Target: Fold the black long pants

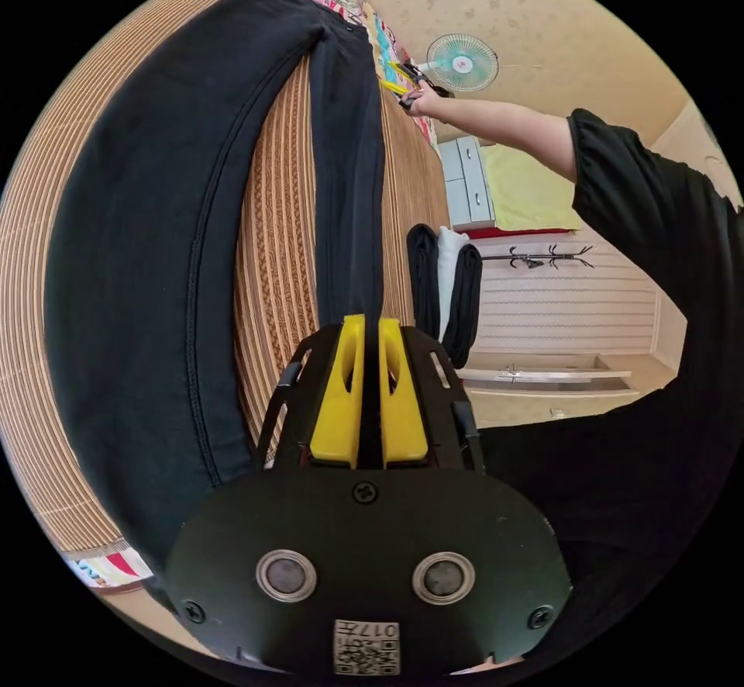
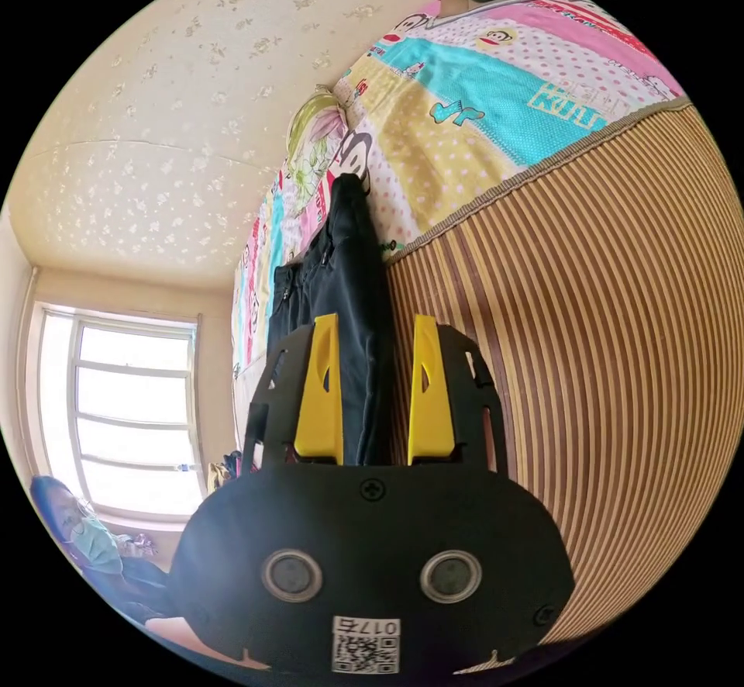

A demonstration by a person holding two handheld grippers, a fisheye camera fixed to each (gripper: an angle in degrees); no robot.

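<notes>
We see the black long pants (image 1: 139,253) spread on the bamboo mat (image 1: 279,253), left gripper (image 1: 370,330) clamped on a leg hem, right gripper (image 2: 373,330) jaws apart around the waist end — unpinched, it could slip and skew the fold.

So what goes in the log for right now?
left gripper: shut on pants leg | right gripper: open around pants waist end | pants: flat on mat | fold: not yet done

A bed covered by a striped bamboo mat (image 2: 604,315) over a bright cartoon-print sheet (image 2: 480,105) stands by pale floral-patterned wallpaper (image 2: 170,121), with a sunlit window (image 2: 132,423), a teal fan (image 1: 463,61), a grey drawer cabinet (image 1: 468,180) and a wall-mounted coat rack (image 1: 536,257).
</notes>
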